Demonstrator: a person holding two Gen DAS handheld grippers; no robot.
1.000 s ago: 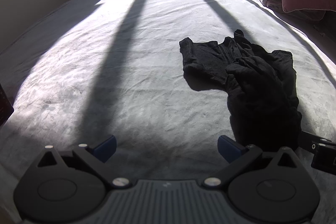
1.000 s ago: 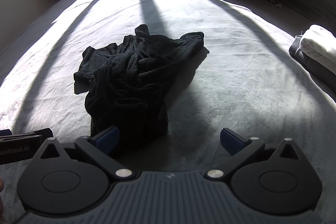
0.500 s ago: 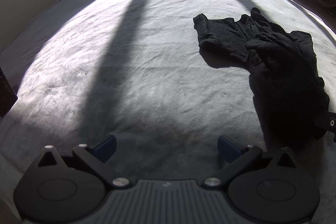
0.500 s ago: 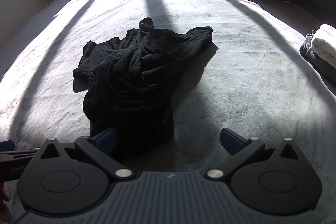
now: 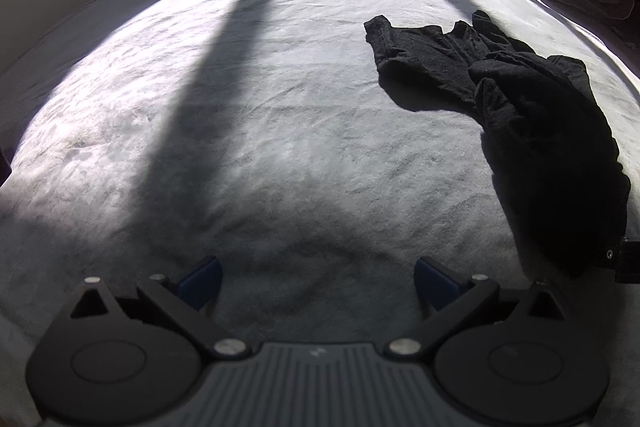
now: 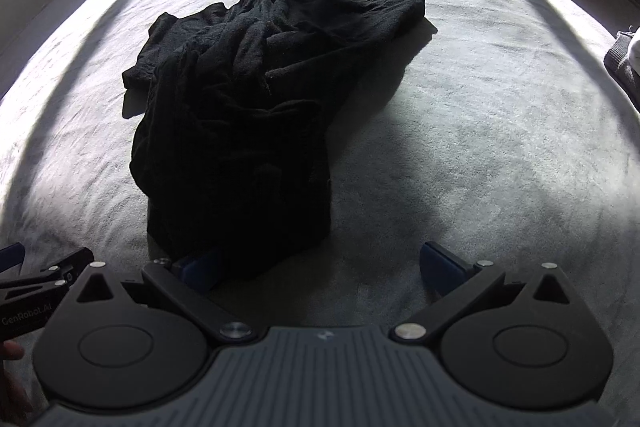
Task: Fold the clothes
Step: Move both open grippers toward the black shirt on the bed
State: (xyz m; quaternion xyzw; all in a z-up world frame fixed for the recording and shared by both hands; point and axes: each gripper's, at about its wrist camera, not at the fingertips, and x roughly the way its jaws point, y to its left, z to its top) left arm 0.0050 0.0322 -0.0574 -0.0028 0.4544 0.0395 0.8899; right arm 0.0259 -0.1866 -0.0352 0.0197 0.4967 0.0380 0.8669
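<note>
the crumpled black garment (image 6: pixel 240 99) lies on the grey bedspread (image 6: pixel 480 107), long axis running away from the right gripper (image 6: pixel 320 267), nearer it. the left gripper (image 5: pixel 316 279) stands leftward. both jaws spread wide, empty.

Bare bed (image 5: pixel 256 147) lies open left of the crumpled black garment (image 6: pixel 240 115).

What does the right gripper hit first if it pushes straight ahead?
Likely the black garment: its near hem lies at the right gripper's left fingertip, mostly left of centre. Dead centre is bare bed cover; depth unclear.
</note>
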